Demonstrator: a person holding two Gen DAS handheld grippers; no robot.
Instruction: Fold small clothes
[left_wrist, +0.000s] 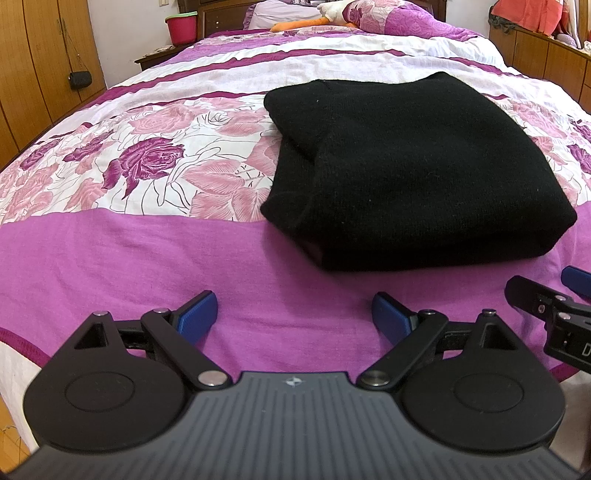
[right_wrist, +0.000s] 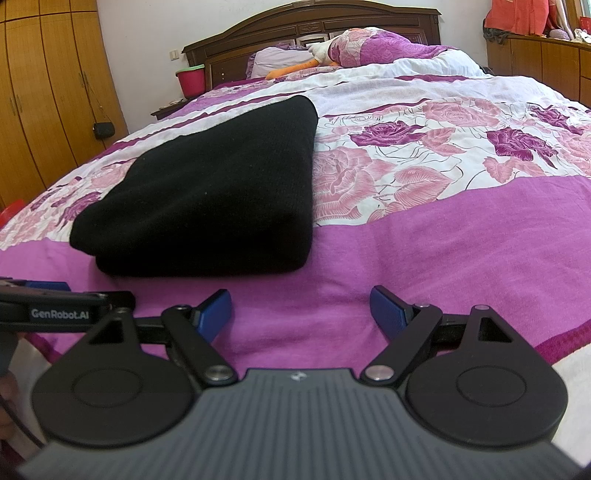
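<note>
Just short of the folded black garment (left_wrist: 417, 170)'s near edge, both tools (left_wrist: 294, 314) (right_wrist: 301, 314) gape empty.

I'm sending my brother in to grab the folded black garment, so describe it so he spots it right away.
Start at the big bed with the purple and pink rose-print cover. On its plain purple band near the foot lies the folded black knit garment, a thick flat rectangle. It is the only solid black item on the cover, unlike the floral pillow and orange soft toy by the headboard.
</note>
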